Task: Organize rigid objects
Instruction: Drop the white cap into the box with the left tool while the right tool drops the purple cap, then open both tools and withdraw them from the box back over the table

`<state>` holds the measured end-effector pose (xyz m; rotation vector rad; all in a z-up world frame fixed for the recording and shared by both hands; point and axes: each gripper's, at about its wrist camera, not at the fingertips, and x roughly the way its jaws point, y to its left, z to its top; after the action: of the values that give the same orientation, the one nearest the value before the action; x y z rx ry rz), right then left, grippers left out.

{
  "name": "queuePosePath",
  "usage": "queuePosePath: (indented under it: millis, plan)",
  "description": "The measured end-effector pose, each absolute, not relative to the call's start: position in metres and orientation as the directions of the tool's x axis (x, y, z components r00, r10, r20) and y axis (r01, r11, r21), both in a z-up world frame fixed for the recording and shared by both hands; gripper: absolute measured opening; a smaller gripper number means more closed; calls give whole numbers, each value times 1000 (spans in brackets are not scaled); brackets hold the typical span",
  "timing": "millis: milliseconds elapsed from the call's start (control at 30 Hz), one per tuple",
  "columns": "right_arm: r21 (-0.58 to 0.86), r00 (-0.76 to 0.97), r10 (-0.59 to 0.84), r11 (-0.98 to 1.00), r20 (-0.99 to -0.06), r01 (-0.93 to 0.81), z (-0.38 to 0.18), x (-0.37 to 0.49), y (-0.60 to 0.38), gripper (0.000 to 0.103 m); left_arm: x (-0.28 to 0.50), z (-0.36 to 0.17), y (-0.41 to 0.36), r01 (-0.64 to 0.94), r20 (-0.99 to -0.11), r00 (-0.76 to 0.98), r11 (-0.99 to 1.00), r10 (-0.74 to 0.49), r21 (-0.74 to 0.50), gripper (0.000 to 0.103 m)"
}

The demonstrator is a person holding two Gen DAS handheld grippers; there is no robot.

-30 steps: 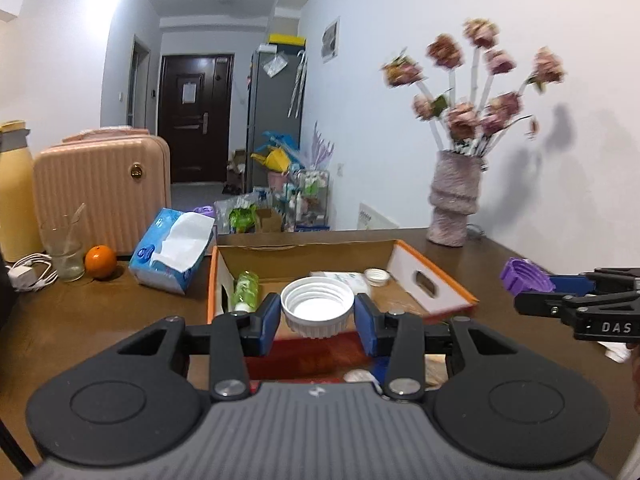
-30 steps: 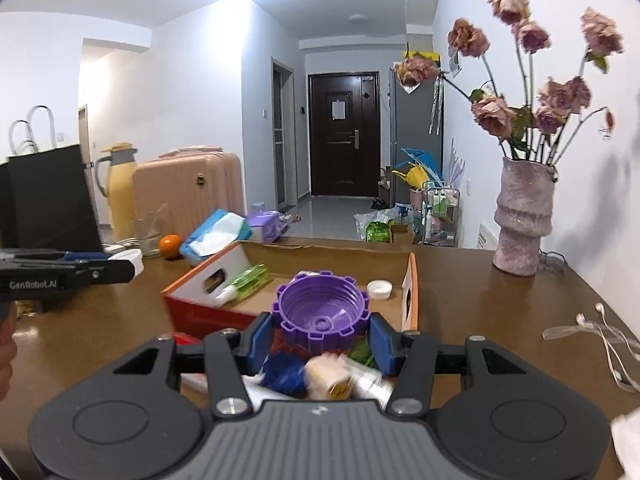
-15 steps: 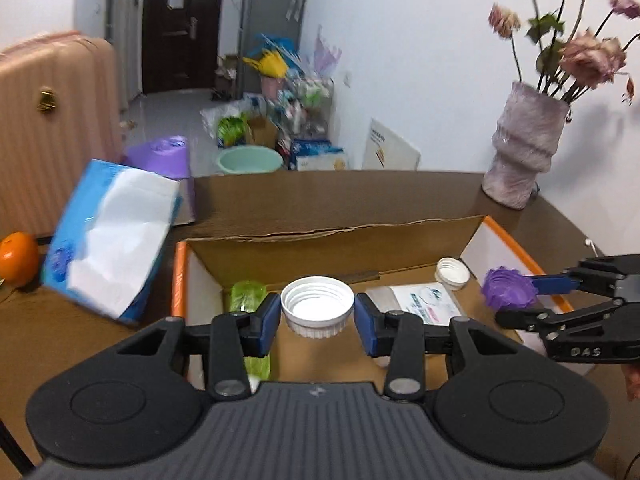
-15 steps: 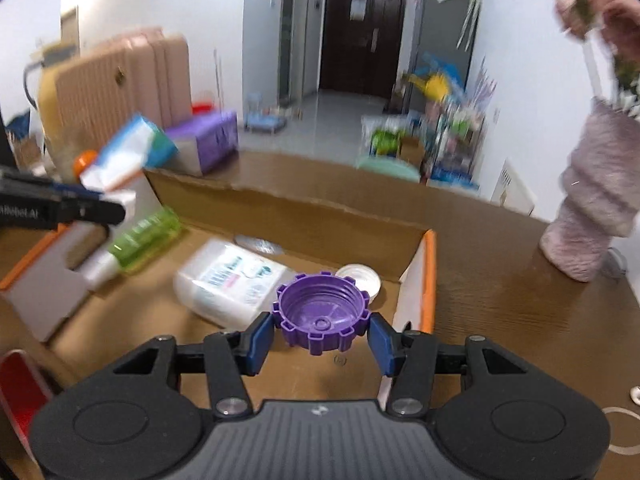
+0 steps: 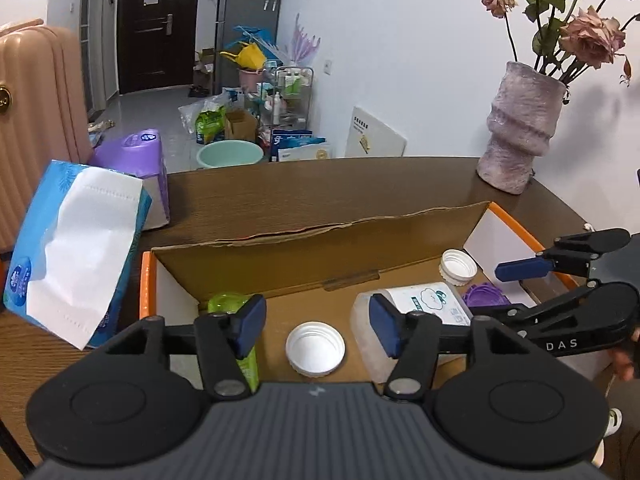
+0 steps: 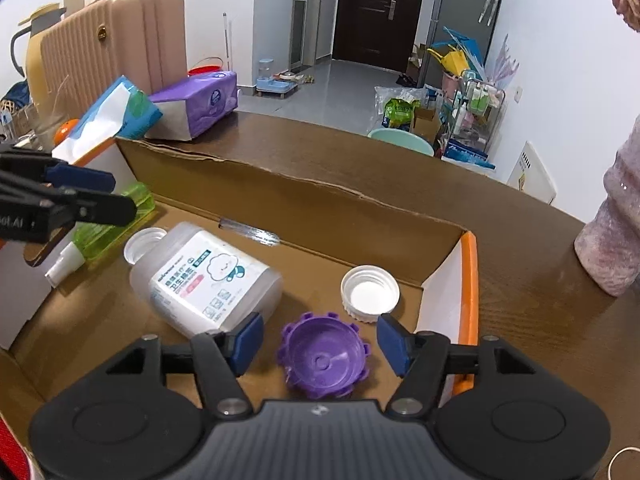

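Both grippers hang over an orange-edged cardboard box (image 5: 147,280) (image 6: 469,280). A white cap (image 5: 315,347) lies on the box floor below my left gripper (image 5: 318,322), whose jaws are opening and clear of it. A purple toothed cap (image 6: 322,356) (image 5: 484,295) rests on the box floor between the opening jaws of my right gripper (image 6: 320,344), untouched by the pads. In the box also lie a translucent white bottle (image 6: 208,276) (image 5: 404,316), a green spray bottle (image 6: 108,228) (image 5: 236,328) and a second small white cap (image 6: 370,290) (image 5: 458,267).
A blue tissue pack (image 5: 76,252) and a purple tissue pack (image 5: 140,156) sit on the brown table left of the box. A pink vase (image 5: 520,136) stands at the far right, a pink suitcase (image 6: 112,40) behind the table at left.
Both grippers moved forward and down over the box, then their jaws spread. The white cap and the purple cap left the pads and now lie on the box floor.
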<state>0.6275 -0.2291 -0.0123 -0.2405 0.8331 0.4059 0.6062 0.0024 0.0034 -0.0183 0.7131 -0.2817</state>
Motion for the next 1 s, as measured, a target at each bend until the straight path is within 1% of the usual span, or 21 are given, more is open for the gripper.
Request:
queuePosePath:
  millis: [100, 200, 267, 333, 600, 767, 833, 1000]
  plan:
    - [-45, 593, 252, 897, -765, -439, -13, 628, -229, 63, 607, 3, 0, 242, -654, 714, 965, -250, -105, 62]
    - [-47, 601, 248, 901, -760, -432, -12, 626, -231, 65, 602, 7, 1, 216, -660, 717, 972, -224, -96, 63]
    - [-55, 608, 244, 901, -756, -430, -5, 617, -232, 67, 594, 12, 2, 207, -669, 710, 973, -218, -98, 64]
    - [-59, 618, 250, 898, -745, -435, 5, 606, -232, 68, 581, 23, 2, 207, -657, 723, 975, -211, -85, 65]
    - [-95, 704, 254, 904, -663, -416, 81, 541, -245, 73, 508, 93, 9, 202, -565, 803, 978, -191, -43, 74]
    - [-115, 752, 264, 905, -603, -410, 124, 489, -256, 76, 448, 134, 13, 197, -499, 848, 980, -179, -17, 81]
    - [-121, 768, 271, 904, -580, -410, 135, 466, -259, 80, 423, 145, 14, 196, -472, 864, 981, -176, -7, 83]
    - [-124, 807, 294, 904, -512, -408, 157, 409, -264, 80, 358, 163, 15, 183, -402, 900, 983, -168, 0, 88]
